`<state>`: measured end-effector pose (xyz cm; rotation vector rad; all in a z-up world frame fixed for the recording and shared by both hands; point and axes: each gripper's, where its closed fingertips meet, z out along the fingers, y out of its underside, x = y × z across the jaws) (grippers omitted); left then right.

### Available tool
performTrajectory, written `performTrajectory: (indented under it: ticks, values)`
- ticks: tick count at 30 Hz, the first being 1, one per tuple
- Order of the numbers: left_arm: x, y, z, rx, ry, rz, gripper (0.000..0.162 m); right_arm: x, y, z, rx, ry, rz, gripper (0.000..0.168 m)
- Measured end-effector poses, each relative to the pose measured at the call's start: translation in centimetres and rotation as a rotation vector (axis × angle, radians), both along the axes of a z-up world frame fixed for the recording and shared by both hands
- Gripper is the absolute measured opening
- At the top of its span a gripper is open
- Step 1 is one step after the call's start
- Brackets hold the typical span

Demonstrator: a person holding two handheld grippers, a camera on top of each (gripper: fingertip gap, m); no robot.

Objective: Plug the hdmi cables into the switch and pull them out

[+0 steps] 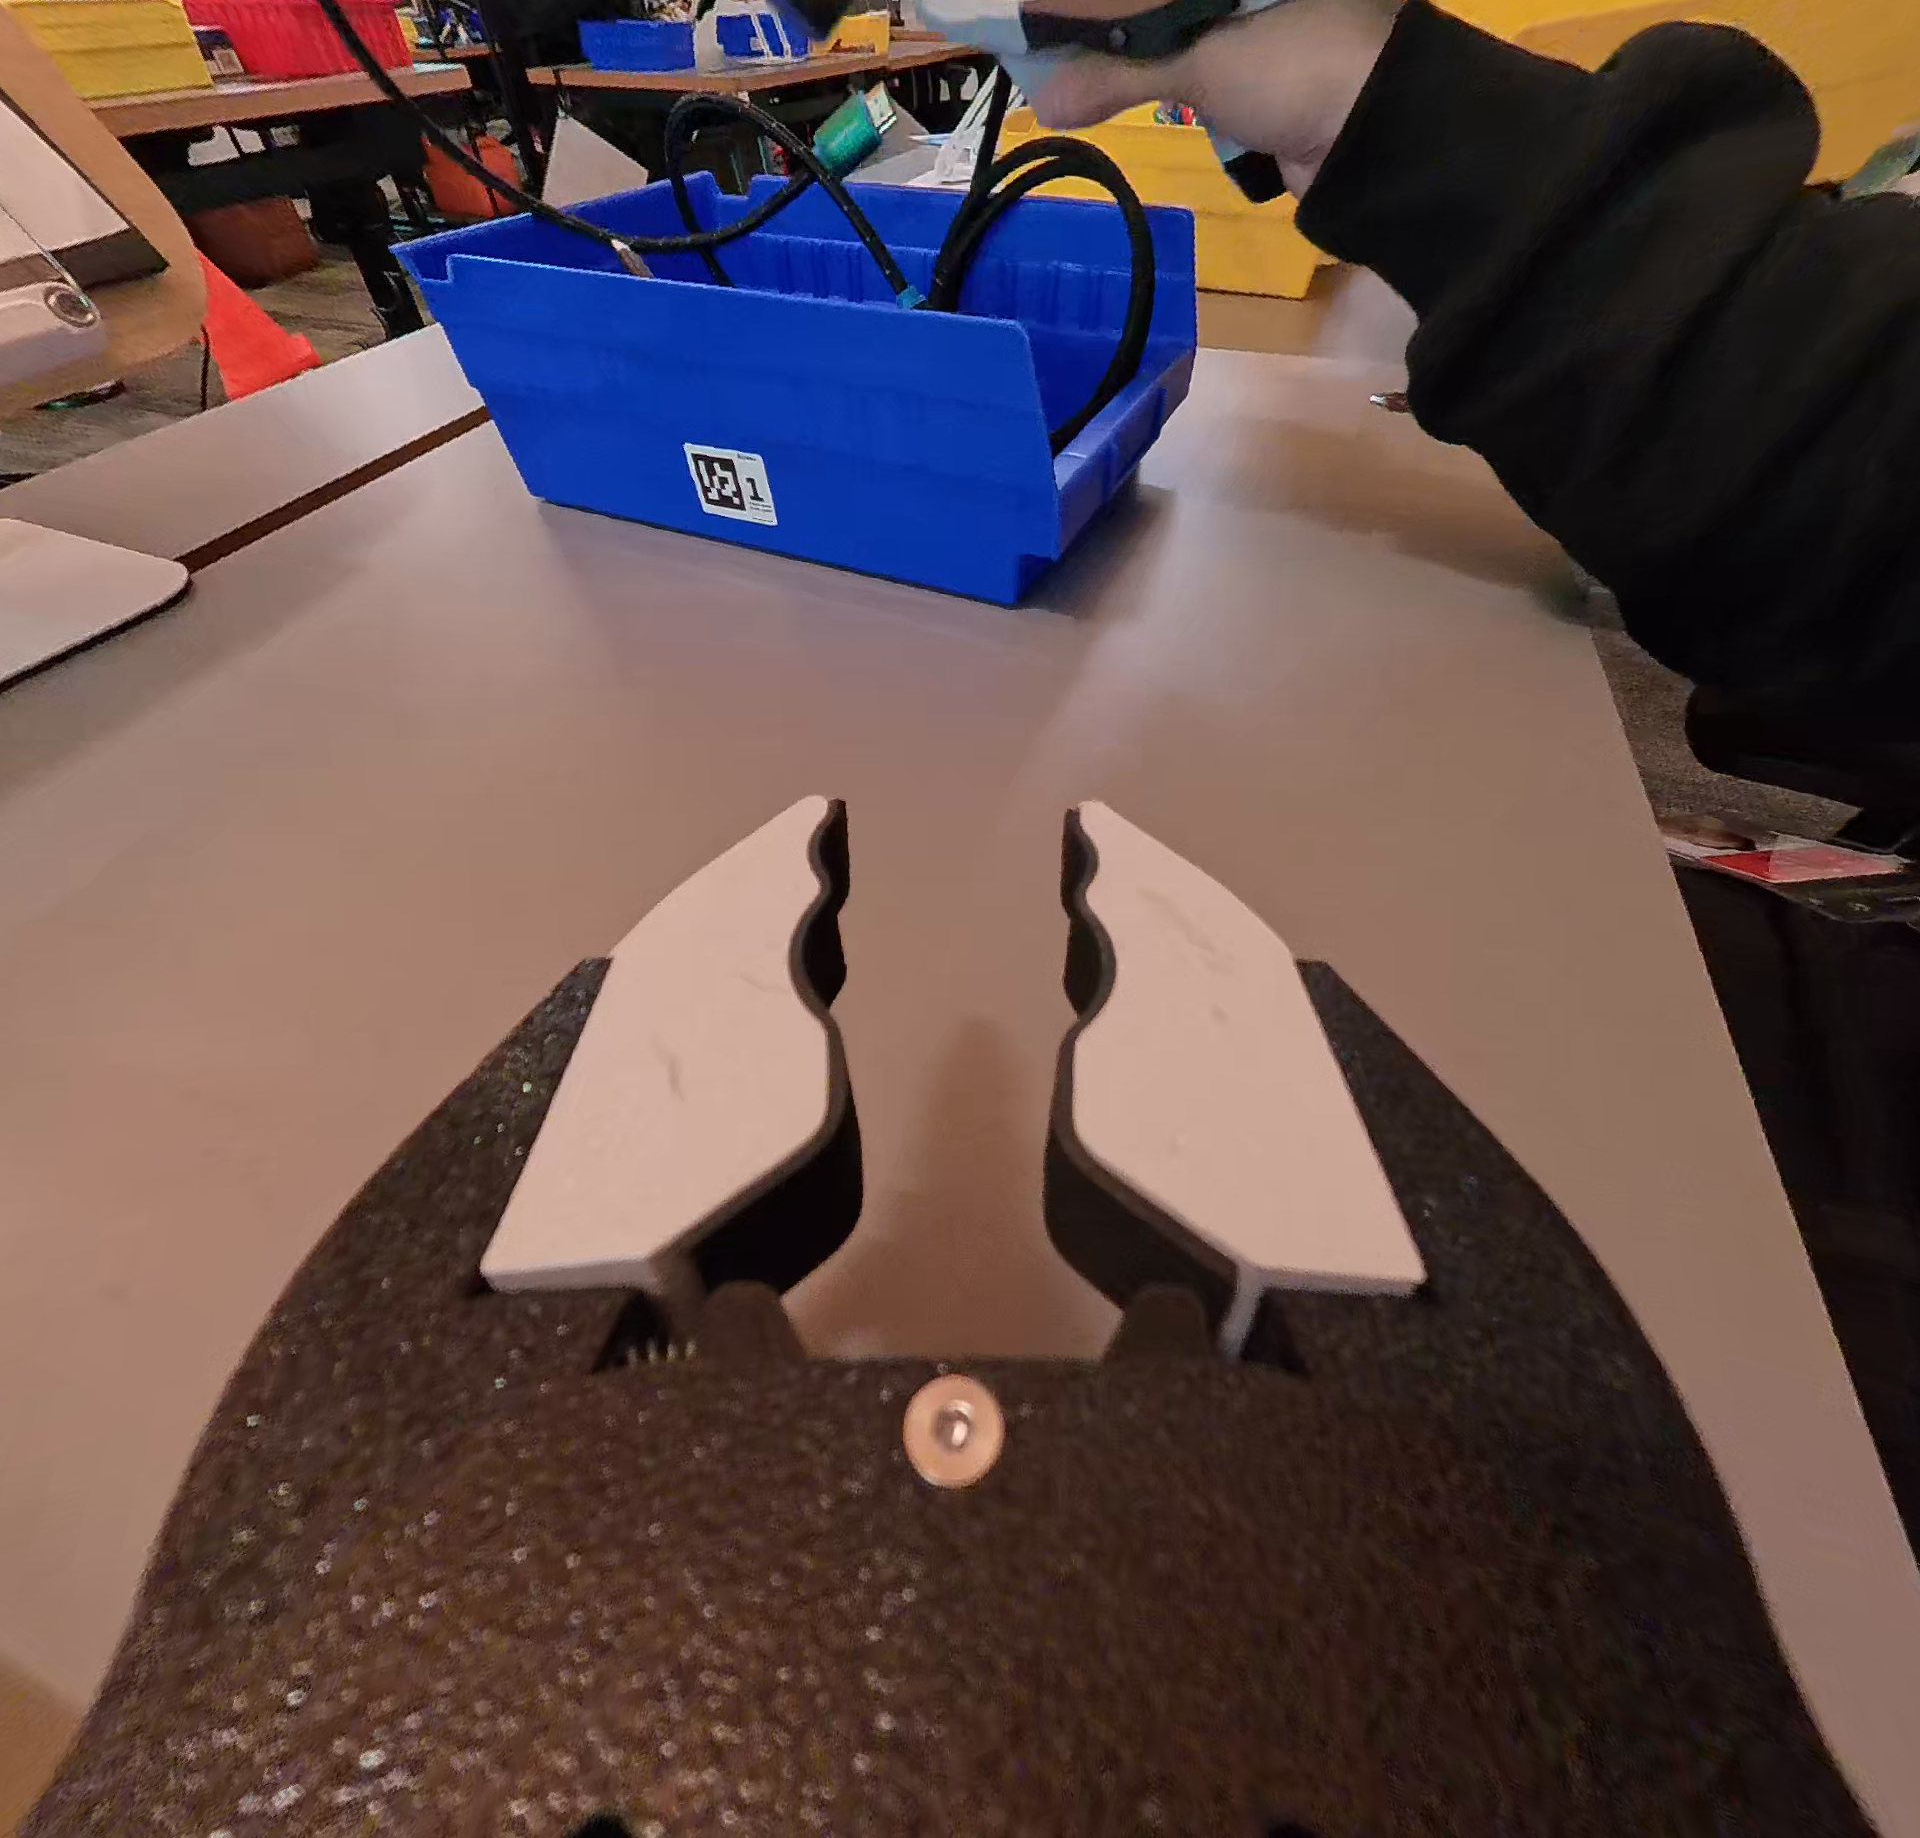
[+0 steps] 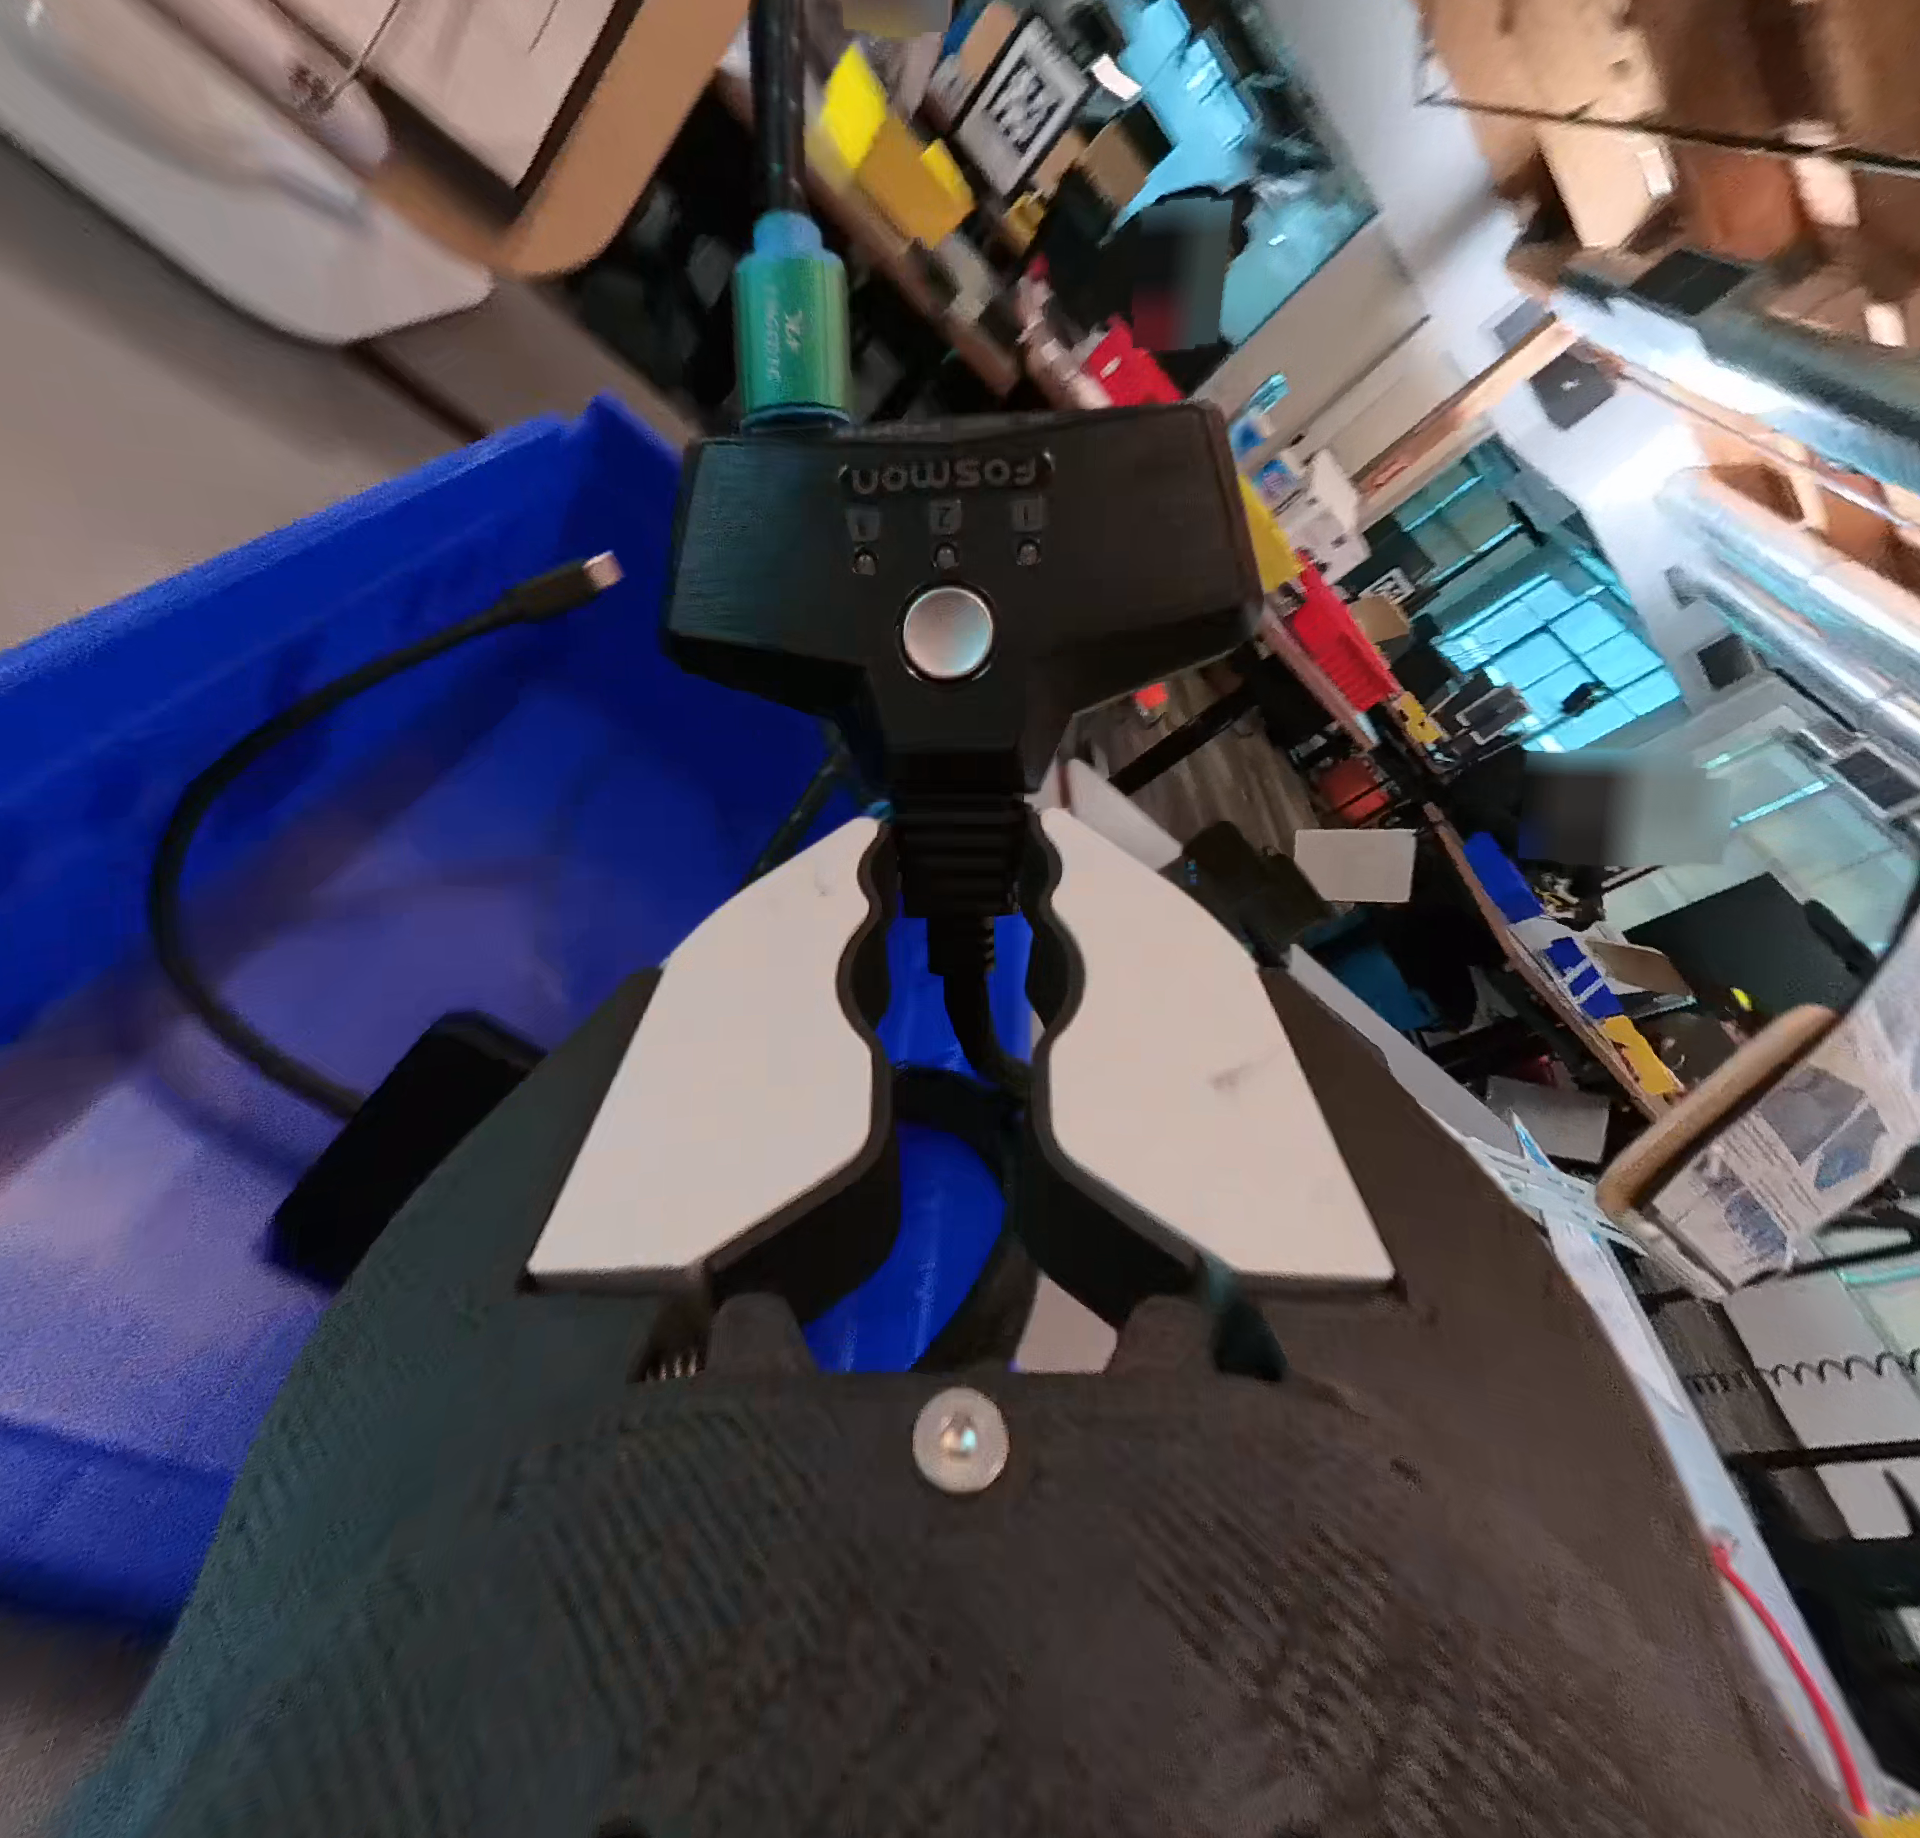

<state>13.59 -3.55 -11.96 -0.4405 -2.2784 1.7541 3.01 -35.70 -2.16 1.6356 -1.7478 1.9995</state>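
Note:
My right gripper (image 2: pixel 956 858) is shut on the ribbed neck of a black HDMI switch (image 2: pixel 956 583) and holds it in the air, tilted, over the blue bin (image 2: pixel 312 770). A green-headed HDMI cable (image 2: pixel 790 334) is plugged into the switch's far left port. A thin black cable with a small metal plug (image 2: pixel 603 573) curves up from a black box (image 2: pixel 405 1144) in the bin. My left gripper (image 1: pixel 954 853) is open and empty, low over the grey table (image 1: pixel 520 749), short of the blue bin (image 1: pixel 790 406). Black cables (image 1: pixel 1039 230) loop out of the bin.
A person's hand and black sleeve (image 1: pixel 1621 313) hold the right gripper body (image 1: pixel 1039 12) above the bin's far right. A white device (image 1: pixel 62 593) lies at the table's left edge. Yellow (image 1: pixel 1226 188) and red bins (image 1: pixel 301 27) stand on tables behind.

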Motion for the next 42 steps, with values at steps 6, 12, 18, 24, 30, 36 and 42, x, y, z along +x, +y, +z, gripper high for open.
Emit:
performTrajectory:
  ticks: [6,12,18,24,30,36,42]
  values:
    - [-0.2,0.0,-0.2,0.007,-0.009,-0.005,0.038,1.2,1.6,-5.1,0.051,0.273,-0.045,0.025]
    - [-0.4,0.1,-0.3,0.007,-0.027,-0.017,0.038,1.7,3.4,-9.9,0.215,0.444,0.005,0.018]
    - [-0.5,0.1,-0.3,0.011,-0.026,-0.022,0.037,1.7,4.8,-8.7,0.356,0.343,0.139,0.042]
    - [-0.8,0.1,-0.7,0.029,-0.045,-0.036,0.037,3.6,4.6,-3.9,0.157,0.171,0.145,0.064]
    - [-0.8,0.1,-0.7,0.029,-0.042,-0.039,0.037,6.4,5.4,-4.1,0.233,0.341,0.258,0.035]
    - [-0.7,0.1,-0.6,0.028,-0.028,-0.037,0.037,5.7,4.2,-5.5,0.423,0.347,0.167,0.021]
    - [-0.7,0.1,-0.5,0.029,-0.015,-0.042,0.035,3.1,2.7,-8.5,0.409,0.310,-0.031,0.022]
